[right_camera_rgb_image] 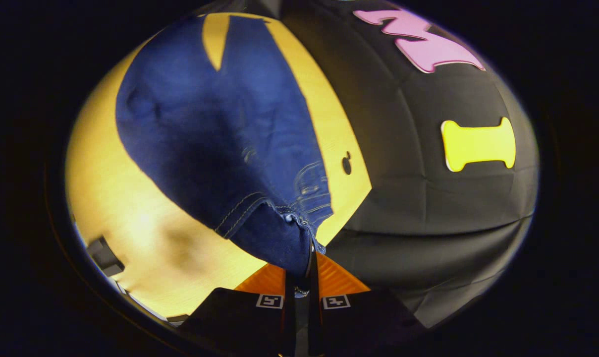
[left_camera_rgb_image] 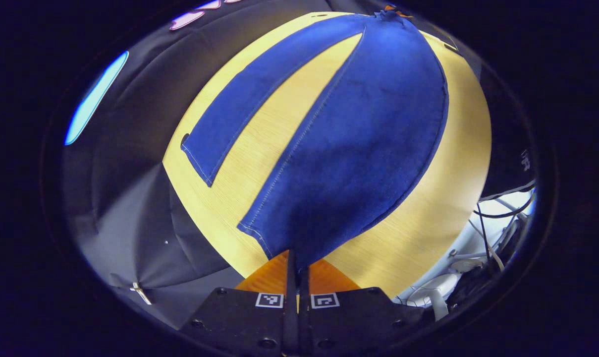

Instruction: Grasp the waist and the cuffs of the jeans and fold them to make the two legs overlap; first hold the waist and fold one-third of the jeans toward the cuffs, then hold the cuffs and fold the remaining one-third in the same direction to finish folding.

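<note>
Blue jeans [left_camera_rgb_image: 358, 124] lie spread on a light wooden table [left_camera_rgb_image: 428, 218]. In the left gripper view one leg's cuff end rises off the table into my left gripper [left_camera_rgb_image: 298, 265], which is shut on it; the other leg [left_camera_rgb_image: 249, 94] lies flat to the left with its cuff near the table edge. In the right gripper view the waist of the jeans [right_camera_rgb_image: 284, 223], with its stitched band and belt loops, is lifted and pinched in my right gripper [right_camera_rgb_image: 309, 263], which is shut on it. The rest of the jeans [right_camera_rgb_image: 210, 114] stretches away across the table [right_camera_rgb_image: 131, 228].
Black cloth wall [right_camera_rgb_image: 428, 198] hangs close behind the table's far edge. White frame parts and cables [left_camera_rgb_image: 492, 223] sit past the table's right edge in the left gripper view. A small dark hole [right_camera_rgb_image: 347, 162] marks the tabletop beside the waist.
</note>
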`<state>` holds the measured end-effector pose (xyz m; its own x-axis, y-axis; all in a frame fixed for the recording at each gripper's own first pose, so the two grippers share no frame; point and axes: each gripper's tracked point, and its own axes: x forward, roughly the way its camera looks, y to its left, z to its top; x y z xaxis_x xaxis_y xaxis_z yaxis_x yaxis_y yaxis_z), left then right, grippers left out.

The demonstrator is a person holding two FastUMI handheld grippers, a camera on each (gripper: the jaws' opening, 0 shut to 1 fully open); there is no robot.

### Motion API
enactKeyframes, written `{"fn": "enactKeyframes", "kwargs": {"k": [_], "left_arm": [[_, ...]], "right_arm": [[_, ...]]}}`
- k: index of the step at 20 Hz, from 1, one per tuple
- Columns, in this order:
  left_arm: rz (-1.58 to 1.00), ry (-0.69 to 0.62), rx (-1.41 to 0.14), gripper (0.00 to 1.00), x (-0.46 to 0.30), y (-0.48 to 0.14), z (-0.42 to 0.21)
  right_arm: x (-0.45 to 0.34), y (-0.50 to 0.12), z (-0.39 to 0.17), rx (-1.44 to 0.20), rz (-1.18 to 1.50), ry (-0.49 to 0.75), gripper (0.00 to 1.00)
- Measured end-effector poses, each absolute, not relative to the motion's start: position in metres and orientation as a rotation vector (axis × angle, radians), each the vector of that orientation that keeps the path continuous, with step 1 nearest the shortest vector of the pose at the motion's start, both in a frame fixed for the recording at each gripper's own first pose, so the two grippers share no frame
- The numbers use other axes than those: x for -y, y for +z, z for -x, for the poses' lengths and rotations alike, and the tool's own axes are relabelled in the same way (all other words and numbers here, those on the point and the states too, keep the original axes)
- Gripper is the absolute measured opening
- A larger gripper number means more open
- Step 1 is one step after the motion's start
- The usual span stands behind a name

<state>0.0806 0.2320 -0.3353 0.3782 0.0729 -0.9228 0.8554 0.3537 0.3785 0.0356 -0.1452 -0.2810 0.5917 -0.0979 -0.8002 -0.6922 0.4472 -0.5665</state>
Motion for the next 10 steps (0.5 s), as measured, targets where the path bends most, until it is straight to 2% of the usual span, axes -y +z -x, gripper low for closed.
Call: {"fn": "enactKeyframes", "kwargs": {"k": [2, 5, 10], "left_arm": [[-1.056, -0.724, -1.095, 0.06, -0.224, -0.328, -0.084], [-1.061, -0.724, -1.119, 0.06, -0.224, -0.314, -0.110], [-0.919, -0.578, -1.142, 0.06, -0.216, -0.314, -0.165]], "right_arm": [[0.145, -0.262, -0.055, -0.970, 0.931, 0.394, 0.13], [0.137, -0.243, -0.118, -0.975, 0.694, 0.308, 0.13], [0.130, -0.242, -0.191, -1.014, 0.403, 0.130, 0.13]]}}
